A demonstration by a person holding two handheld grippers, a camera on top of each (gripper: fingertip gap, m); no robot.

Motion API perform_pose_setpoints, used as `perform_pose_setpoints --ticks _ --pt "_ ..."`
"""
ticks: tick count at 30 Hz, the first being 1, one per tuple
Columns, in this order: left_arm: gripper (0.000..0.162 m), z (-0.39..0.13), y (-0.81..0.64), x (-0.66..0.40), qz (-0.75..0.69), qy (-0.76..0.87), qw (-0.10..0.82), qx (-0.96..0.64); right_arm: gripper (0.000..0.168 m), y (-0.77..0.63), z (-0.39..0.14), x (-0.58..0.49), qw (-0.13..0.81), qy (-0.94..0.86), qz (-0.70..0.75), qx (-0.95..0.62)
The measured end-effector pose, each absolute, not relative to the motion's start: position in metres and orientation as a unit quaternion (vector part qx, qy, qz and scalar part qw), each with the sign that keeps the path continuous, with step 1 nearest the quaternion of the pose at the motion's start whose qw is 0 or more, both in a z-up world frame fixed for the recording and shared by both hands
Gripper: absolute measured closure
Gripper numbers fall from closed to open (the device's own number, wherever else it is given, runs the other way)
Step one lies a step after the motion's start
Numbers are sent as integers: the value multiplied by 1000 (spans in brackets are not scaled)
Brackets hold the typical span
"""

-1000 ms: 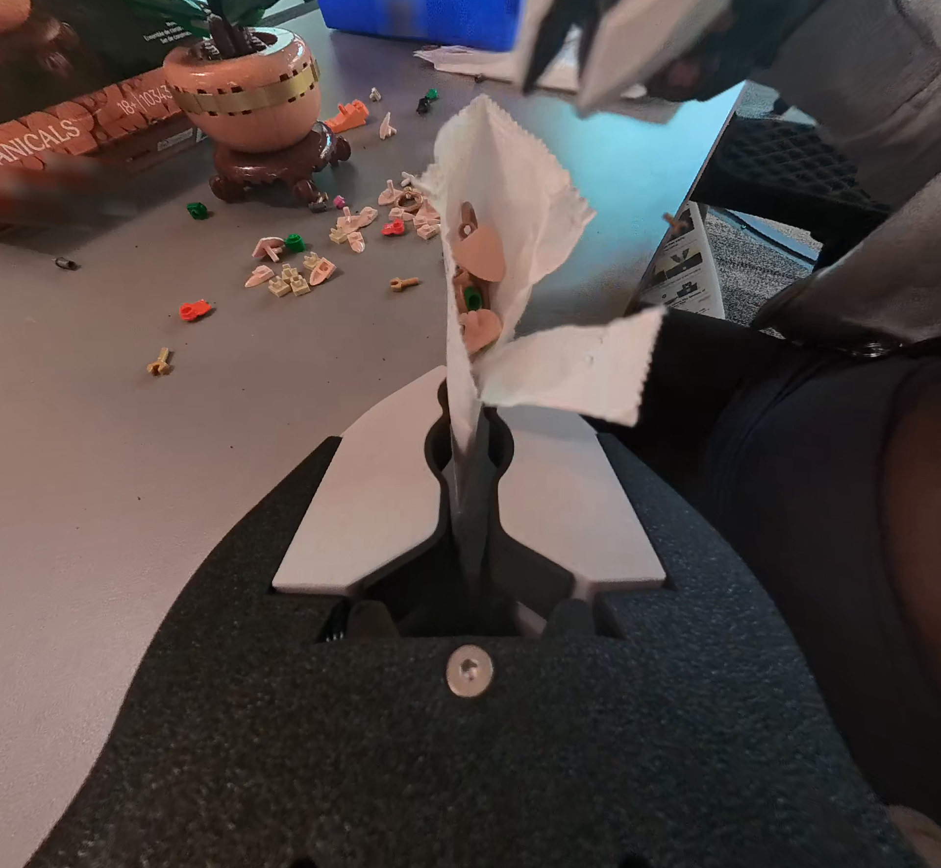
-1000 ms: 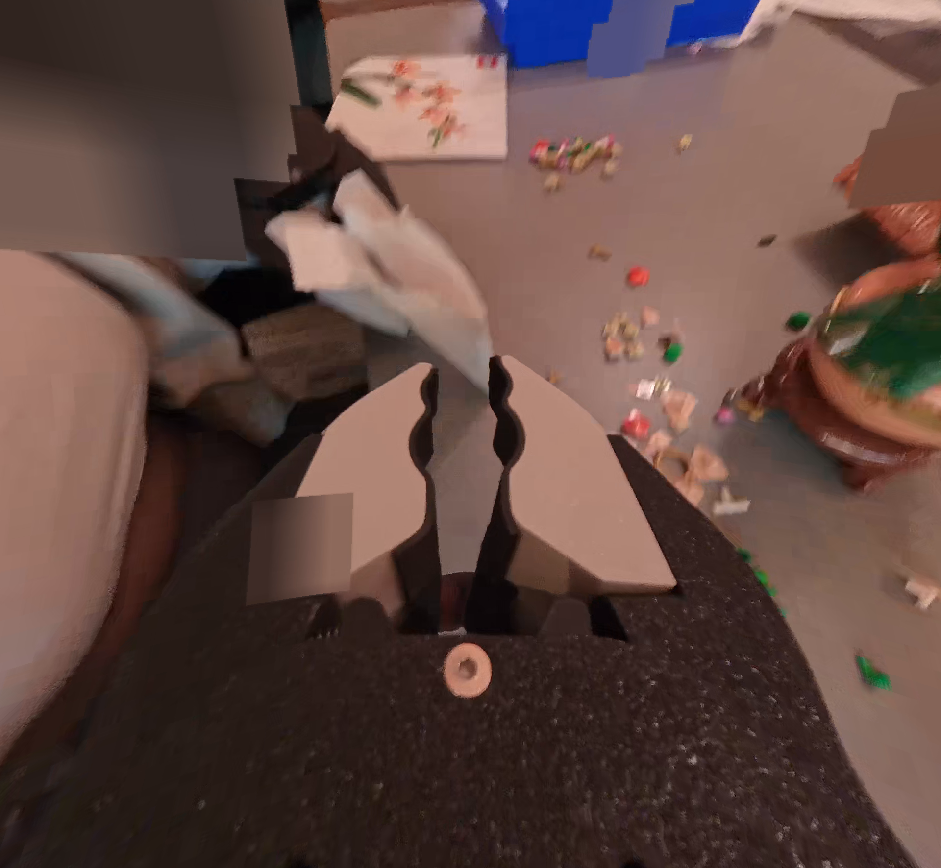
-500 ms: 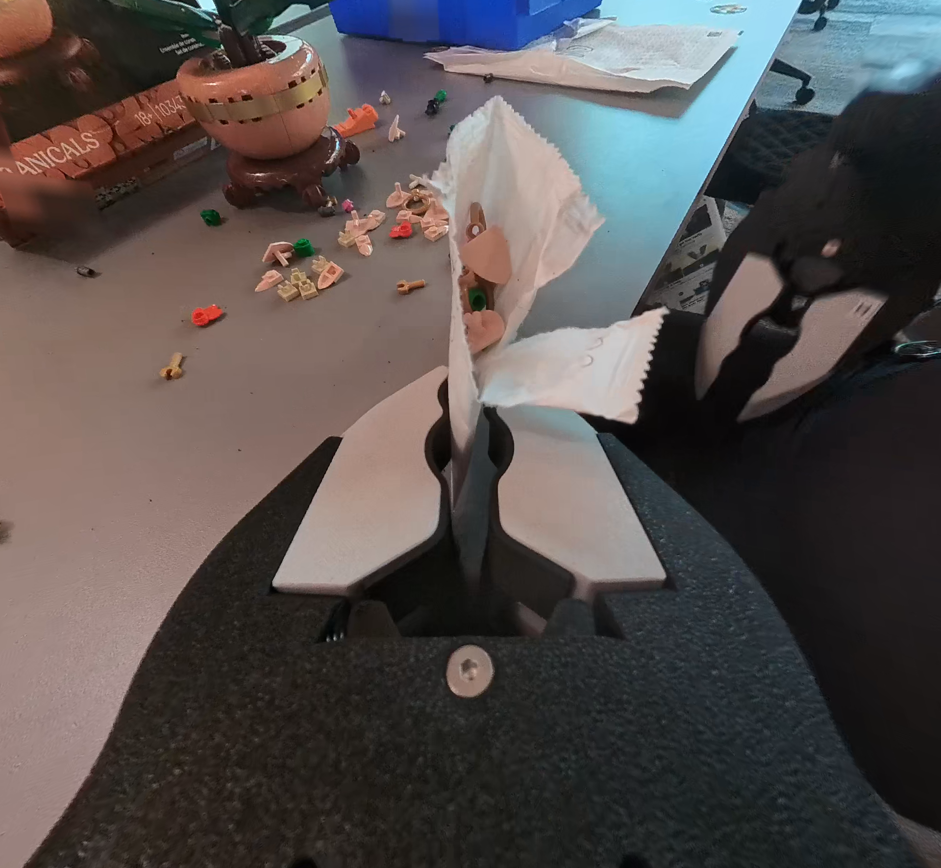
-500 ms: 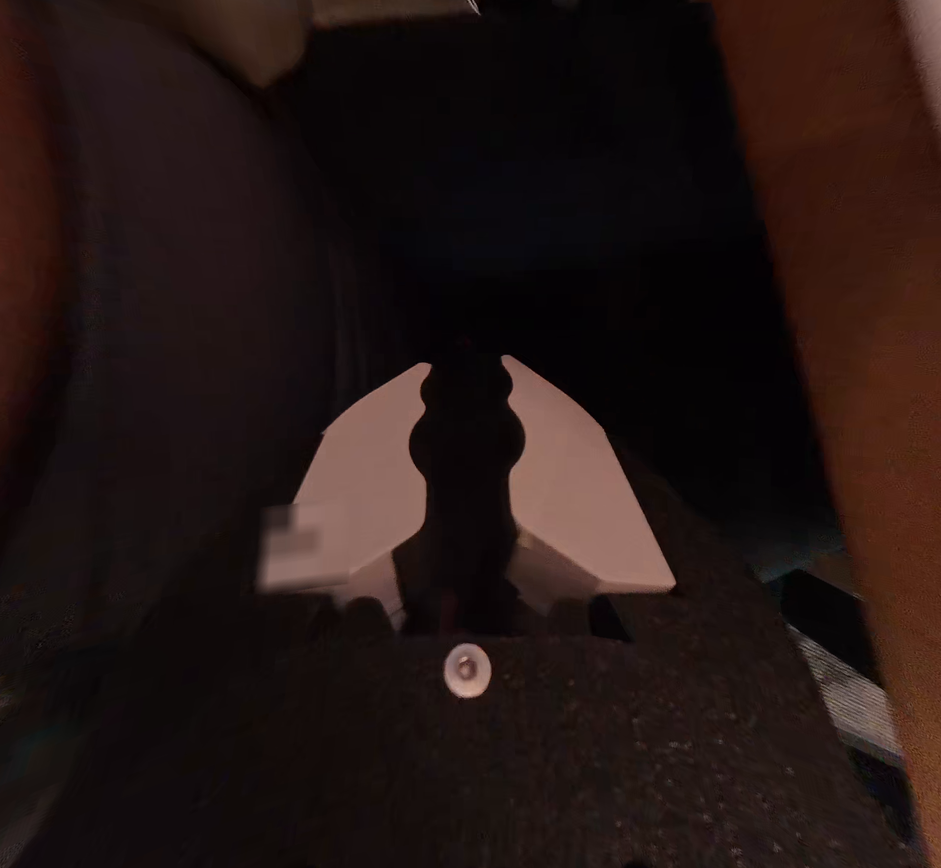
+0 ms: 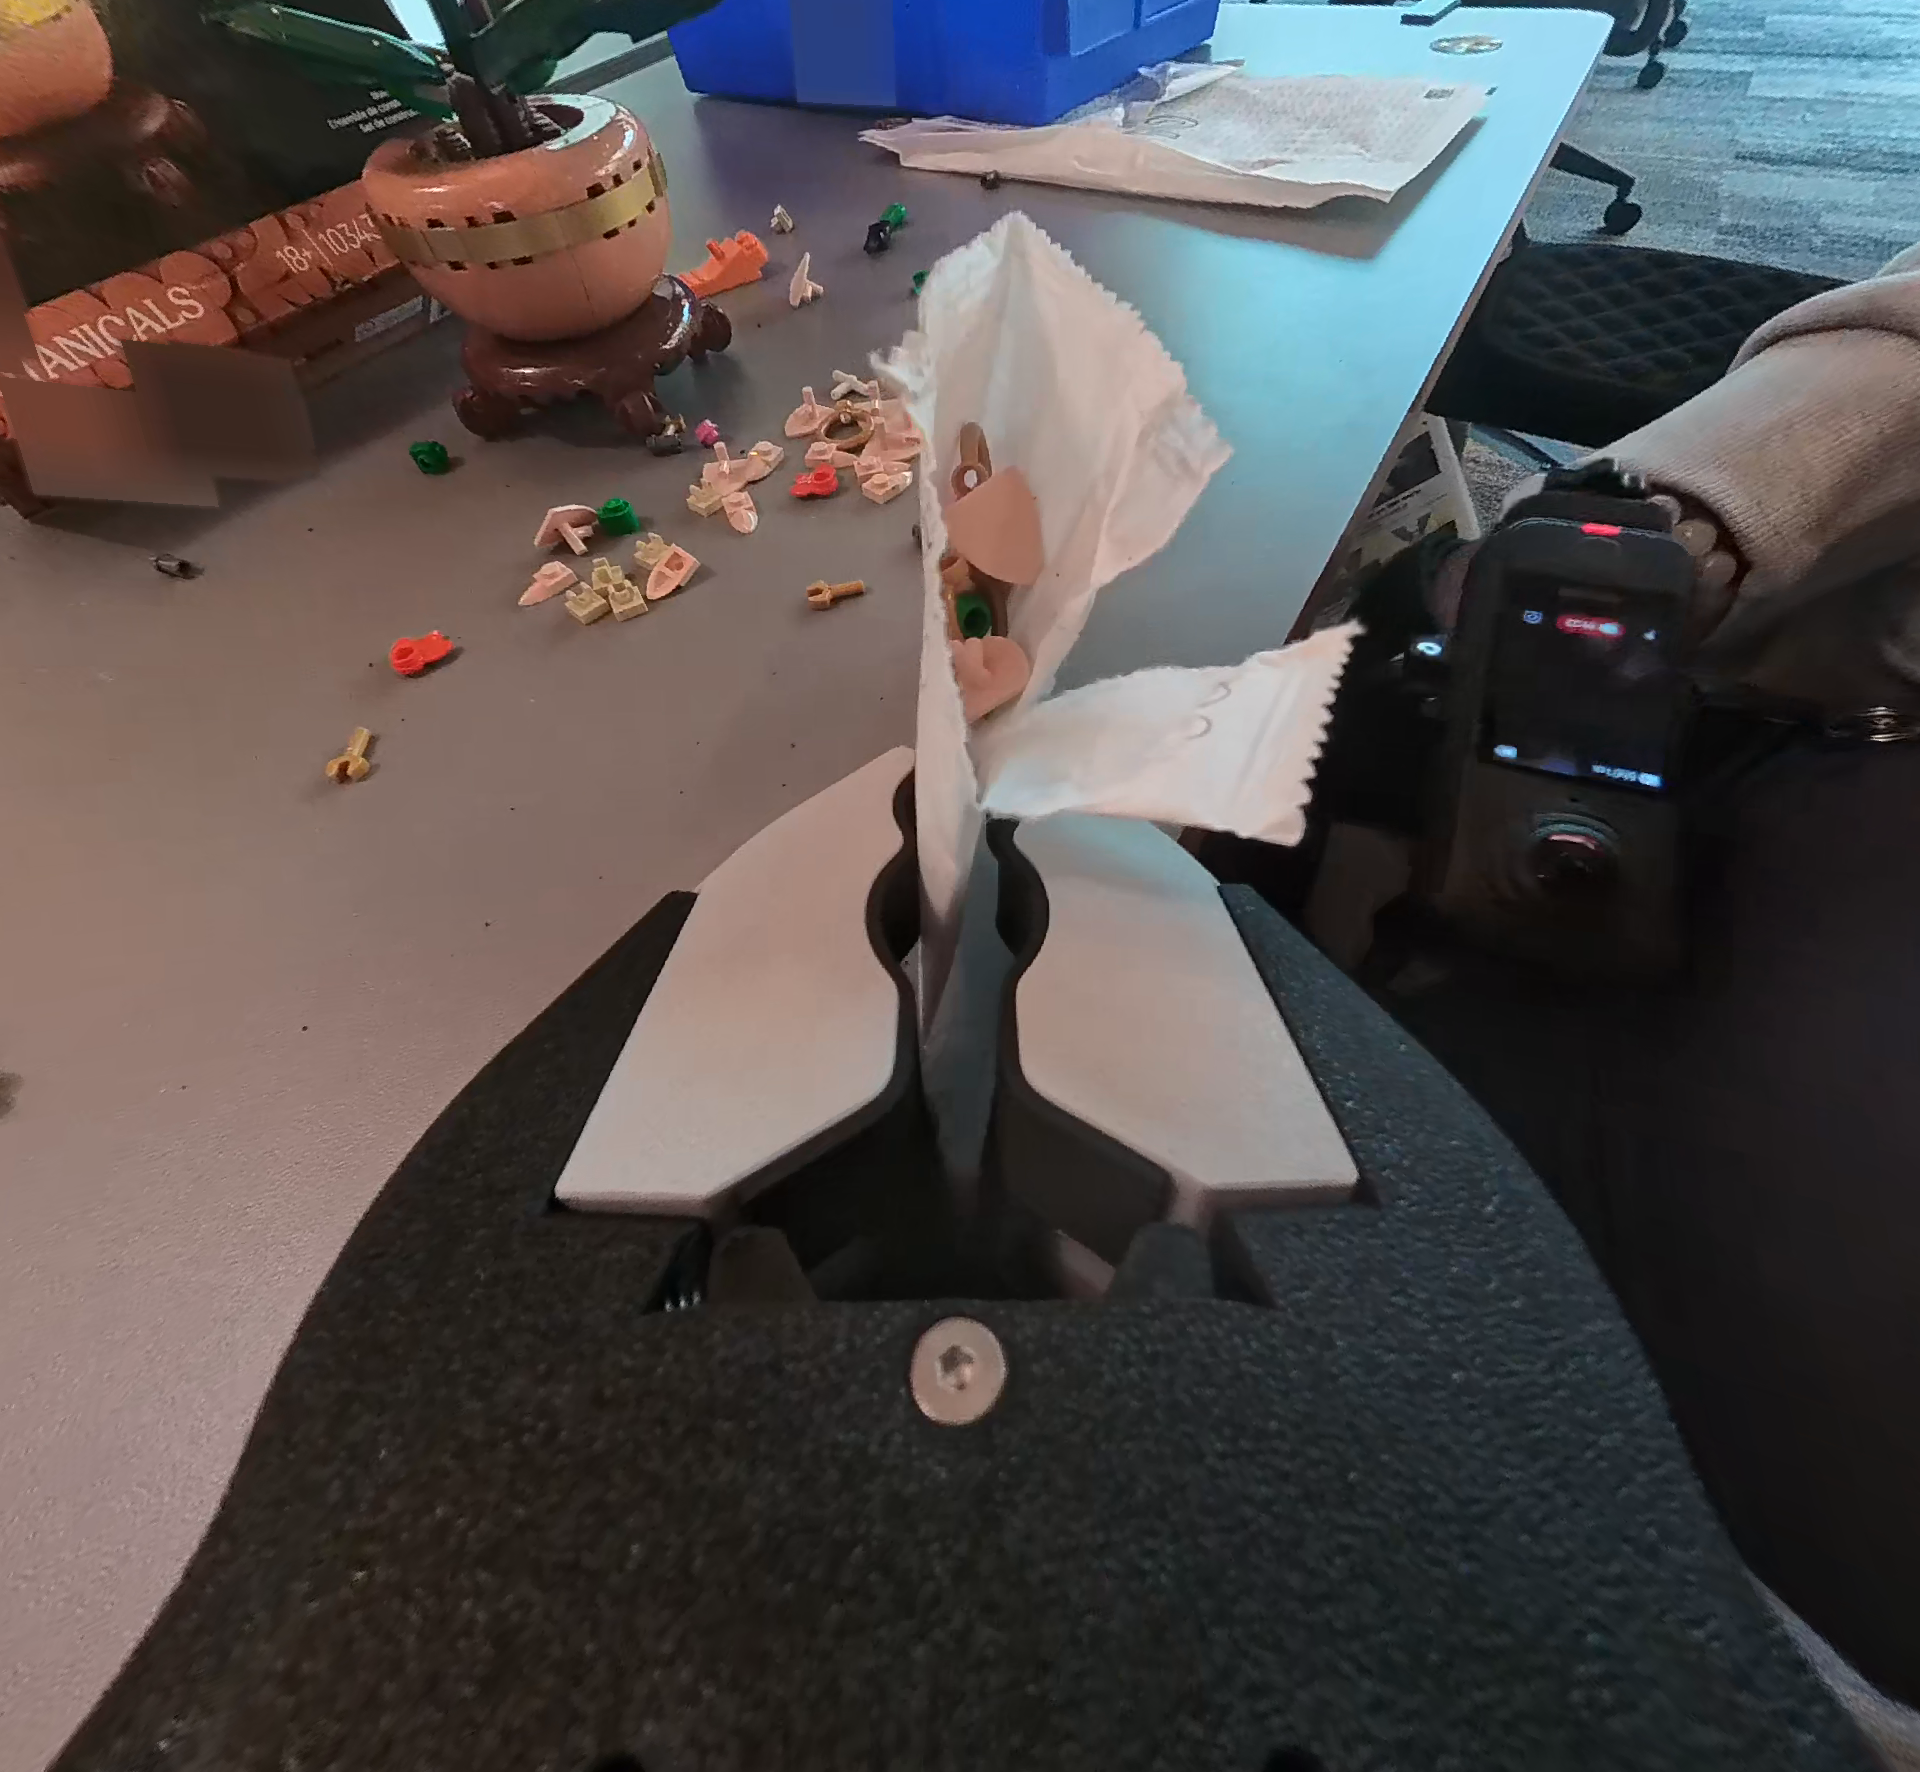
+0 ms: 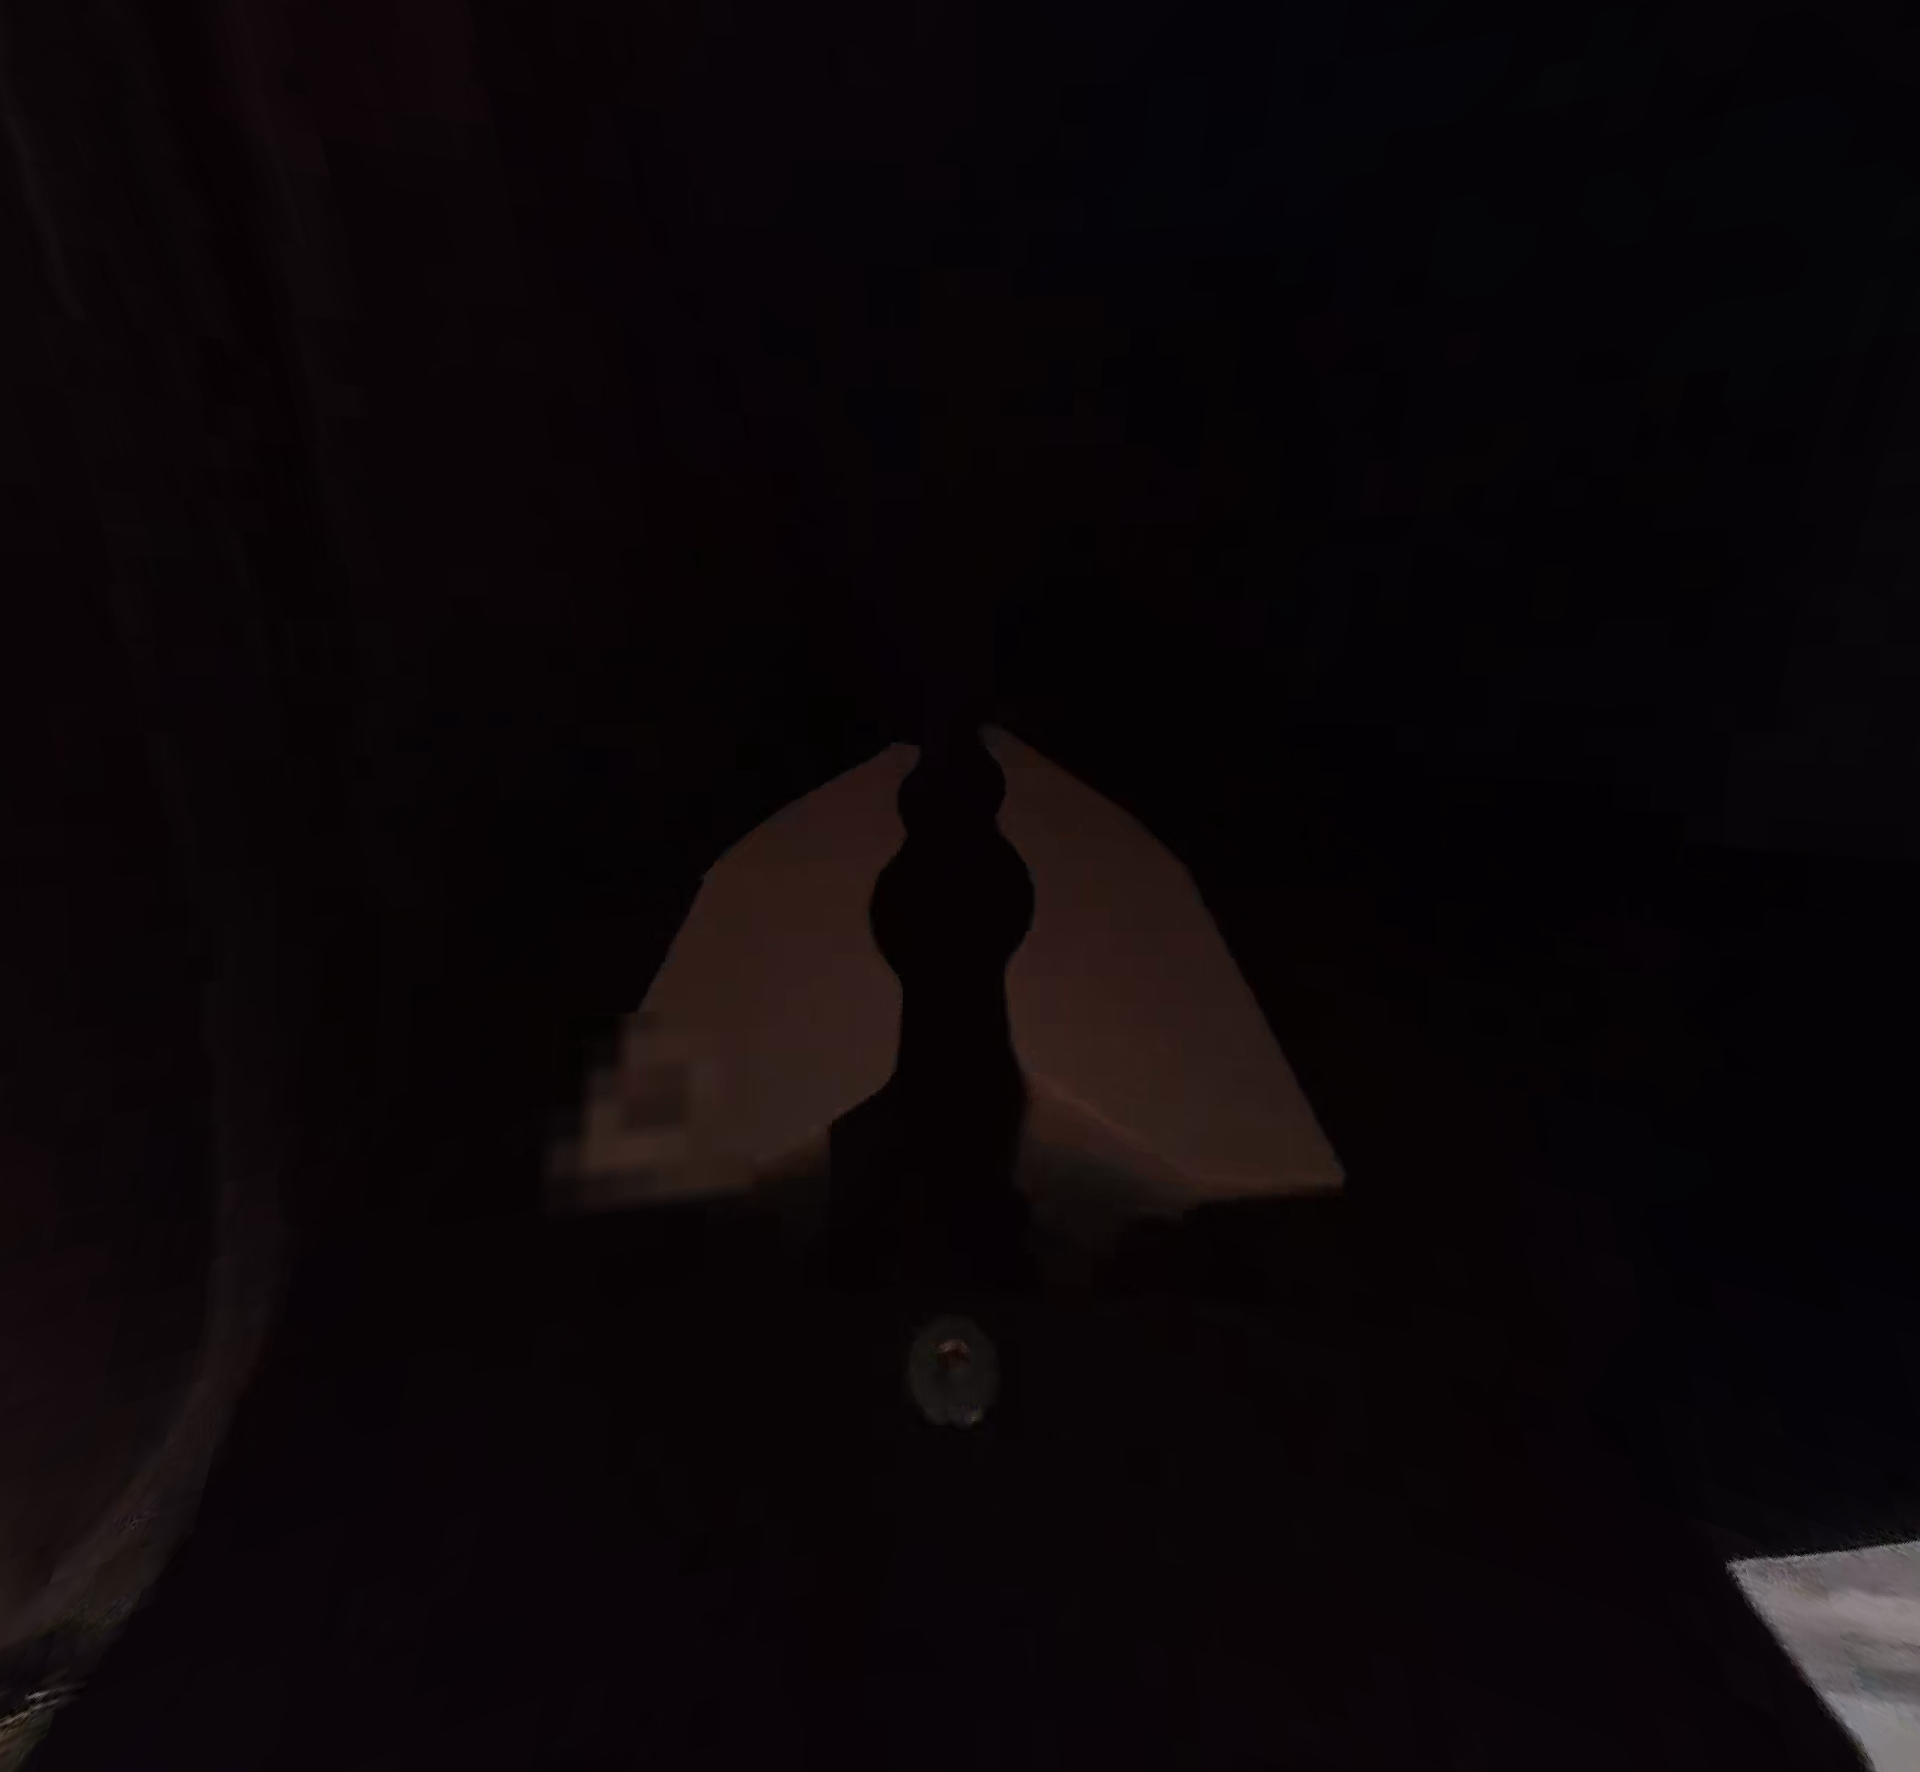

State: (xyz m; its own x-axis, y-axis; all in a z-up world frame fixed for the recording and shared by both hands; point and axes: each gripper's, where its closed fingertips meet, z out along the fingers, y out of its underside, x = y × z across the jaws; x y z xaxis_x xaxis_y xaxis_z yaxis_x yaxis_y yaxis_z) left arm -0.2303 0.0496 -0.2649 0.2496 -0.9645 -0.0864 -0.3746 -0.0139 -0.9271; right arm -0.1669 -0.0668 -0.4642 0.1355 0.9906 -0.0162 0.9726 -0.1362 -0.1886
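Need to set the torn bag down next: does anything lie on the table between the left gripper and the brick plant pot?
Yes. The left gripper is shut on the torn white bag, and loose small bricks lie scattered across the grey table between it and the brick plant pot. The nearer table shows only a few stray pieces.

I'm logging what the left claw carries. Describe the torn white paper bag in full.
The torn white paper bag stands upright, its lower end pinched in the shut left claw over the grey table. Its edges are zigzag-cut; one side is ripped open, a flap folding rightward. Inside show small pink, tan and green plastic pieces.
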Motion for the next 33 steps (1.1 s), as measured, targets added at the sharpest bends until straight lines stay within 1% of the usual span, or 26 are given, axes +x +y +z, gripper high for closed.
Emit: perform_pose_setpoints --ticks 1,3,6,9,11,12,14,15,16,18,20,21,23,31,33 --pt "153 -265 49 -230 -318 525 466 -637 165 -67 -463 -167 72 -659 72 -746" --pt "153 -264 49 -231 -320 525 467 -636 165 -68 -452 -172 96 -633 126 -758" --pt "153 -264 49 -230 -319 526 469 -634 165 -68 -408 -179 173 -559 232 -777" --pt "152 -264 49 -230 -318 526 469 -634 165 -71 -346 -189 261 -540 274 -752" --pt "152 -264 49 -230 -318 524 470 -635 165 -68 -289 -200 319 -533 294 -727" --pt "152 -264 49 -230 -318 524 470 -635 165 -61 -255 -206 363 -526 302 -707" --pt "152 -264 49 -230 -318 523 470 -636 166 -36 -195 -208 458 -498 285 -679" --pt "153 -264 49 -230 -317 523 471 -636 166 -23 -179 -208 485 -492 267 -673" --pt "153 -264 49 -230 -317 522 471 -636 166 -10 -171 -209 499 -492 245 -670" --pt "152 -264 50 -230 -316 521 471 -637 165 19 -174 -208 502 -491 191 -686" --pt "153 -264 51 -230 -317 519 471 -638 165 34 -192 -211 458 -496 180 -715" --pt "153 -264 51 -230 -318 518 472 -639 162 38 -200 -212 434 -496 182 -730" --pt "152 -264 51 -230 -319 516 472 -640 149 47 -211 -210 402 -495 170 -752" --pt "152 -262 52 -230 -339 503 463 -646 148 47 -200 -206 426 -492 218 -728" --pt "152 -261 53 -230 -345 497 461 -649 140 45 -203 -207 416 -497 225 -728"
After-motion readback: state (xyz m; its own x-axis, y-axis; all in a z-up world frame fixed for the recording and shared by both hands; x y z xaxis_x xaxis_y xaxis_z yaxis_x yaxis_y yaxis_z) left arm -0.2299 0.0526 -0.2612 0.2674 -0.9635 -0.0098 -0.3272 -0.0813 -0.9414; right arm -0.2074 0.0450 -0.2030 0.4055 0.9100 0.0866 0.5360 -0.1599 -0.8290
